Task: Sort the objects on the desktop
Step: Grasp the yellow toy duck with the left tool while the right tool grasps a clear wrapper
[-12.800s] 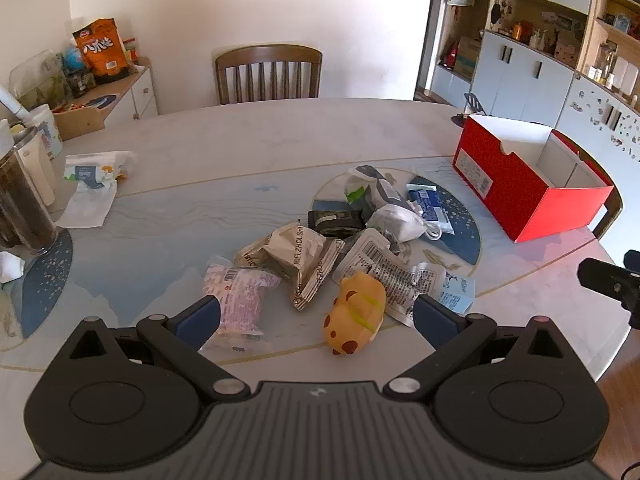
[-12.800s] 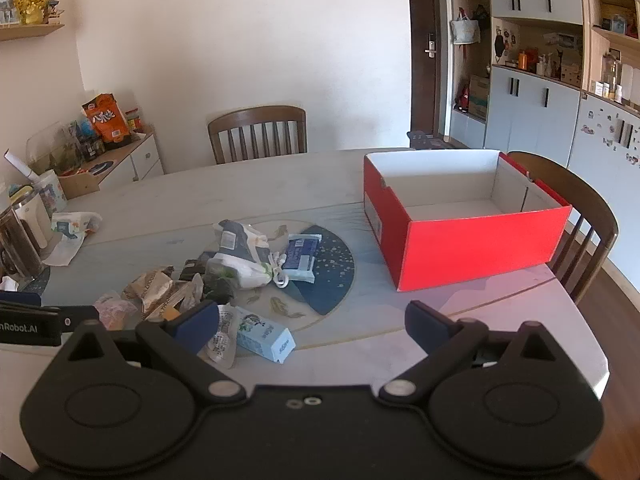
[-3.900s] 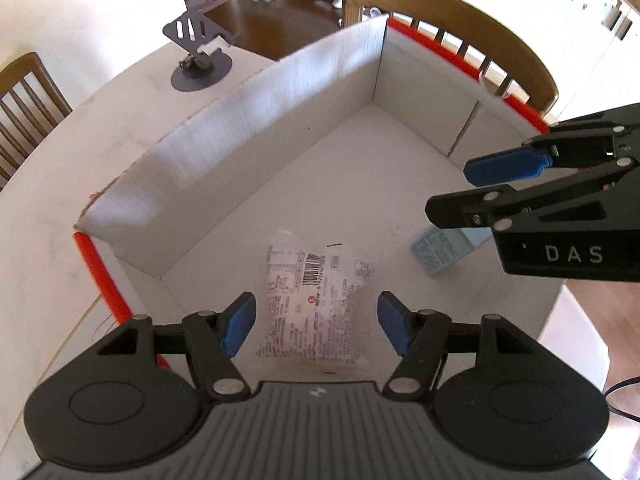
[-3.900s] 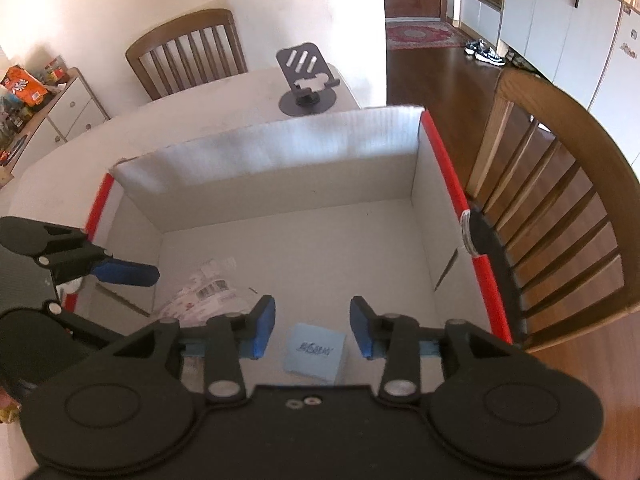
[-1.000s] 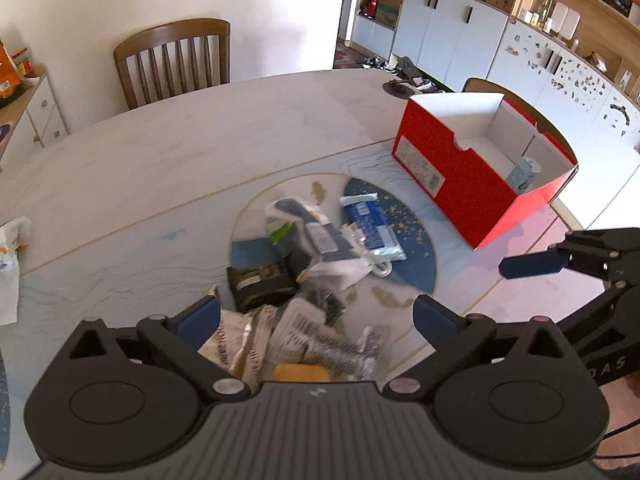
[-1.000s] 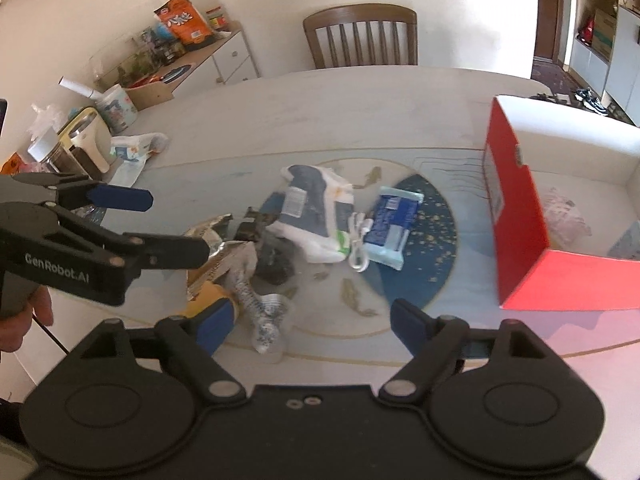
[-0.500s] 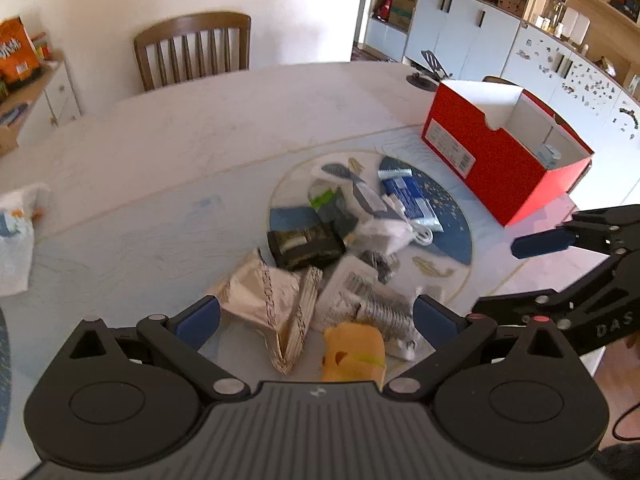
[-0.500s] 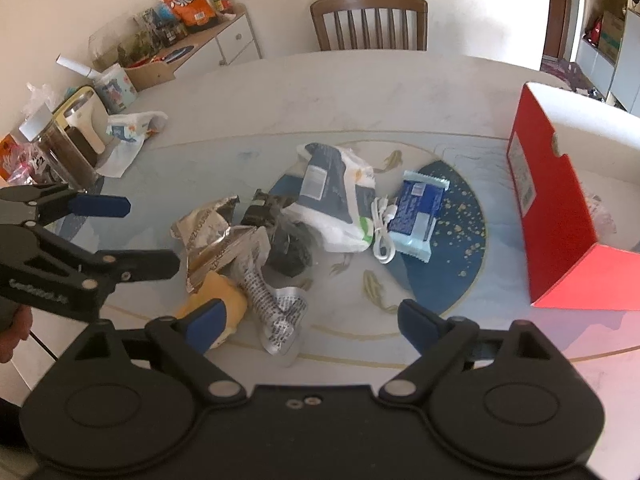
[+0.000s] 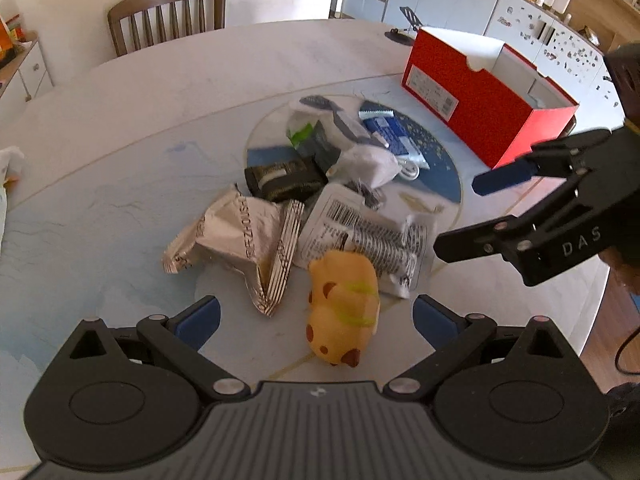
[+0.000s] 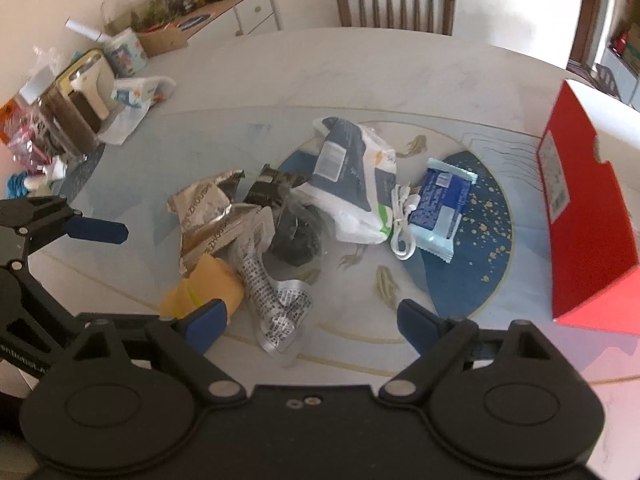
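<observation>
Left wrist view shows your left gripper (image 9: 316, 316) with its jaws spread wide and empty, hanging over the near end of the pile on the round table (image 9: 132, 92). Between its fingers lies the yellow toy (image 9: 344, 304), partly on top of a white barcode wrapper (image 9: 372, 236); a crumpled silver packet (image 9: 240, 236) sits just to the toy's left. Behind them you can see a dark packet (image 9: 284, 180), a white bag (image 9: 360, 152) and a blue packet (image 9: 396, 136), but they overlap so much that their outlines are hard to follow. Your right gripper (image 9: 476, 208) reaches in from the right, jaws apart and holding nothing, its body cut off by the frame edge. The red box (image 9: 480, 108) stands well beyond the pile; from here its walls hide most of the inside. From the right wrist camera, the right gripper (image 10: 312, 320) hangs over the wrapper (image 10: 276, 300), and its left finger covers part of the toy (image 10: 208, 280). A white cable (image 10: 402, 216) lies beside the blue packet (image 10: 440, 204), and only one end of the box (image 10: 580, 224) is in frame. The clutter at the far left table edge is too blurred to name.
</observation>
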Available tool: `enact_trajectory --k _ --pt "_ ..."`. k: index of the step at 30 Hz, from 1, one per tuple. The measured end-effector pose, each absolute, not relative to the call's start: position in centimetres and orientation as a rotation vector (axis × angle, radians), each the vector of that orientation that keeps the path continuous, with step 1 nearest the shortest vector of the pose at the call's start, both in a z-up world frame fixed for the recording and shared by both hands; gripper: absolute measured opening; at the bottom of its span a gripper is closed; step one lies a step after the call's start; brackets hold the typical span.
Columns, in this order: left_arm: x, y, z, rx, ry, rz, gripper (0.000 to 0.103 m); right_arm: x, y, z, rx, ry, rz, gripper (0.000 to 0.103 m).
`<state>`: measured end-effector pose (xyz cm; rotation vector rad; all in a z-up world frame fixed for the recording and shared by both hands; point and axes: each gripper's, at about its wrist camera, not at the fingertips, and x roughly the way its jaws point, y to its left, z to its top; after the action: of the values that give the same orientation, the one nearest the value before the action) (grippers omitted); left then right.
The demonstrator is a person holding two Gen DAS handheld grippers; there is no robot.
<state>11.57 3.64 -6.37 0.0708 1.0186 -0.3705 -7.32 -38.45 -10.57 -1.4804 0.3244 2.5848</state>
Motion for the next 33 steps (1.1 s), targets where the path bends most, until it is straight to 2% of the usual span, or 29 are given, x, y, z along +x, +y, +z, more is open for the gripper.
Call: enact_trajectory --k 16,30,33 --pt "12.0 3.2 -9.0 0.046 1.044 -0.373 0.103 -11.3 -39.5 -13.0 -1.719 0.027 2.668 0.085" --pt "12.3 2.3 -10.0 0.04 1.046 -0.381 0.102 -13.1 -39.9 -14.4 -1.822 0.015 2.66 0.071" --pt "12.2 2.1 -10.1 0.042 1.046 -0.382 0.099 -13.3 -39.9 -14.6 -1.843 0.022 2.654 0.068"
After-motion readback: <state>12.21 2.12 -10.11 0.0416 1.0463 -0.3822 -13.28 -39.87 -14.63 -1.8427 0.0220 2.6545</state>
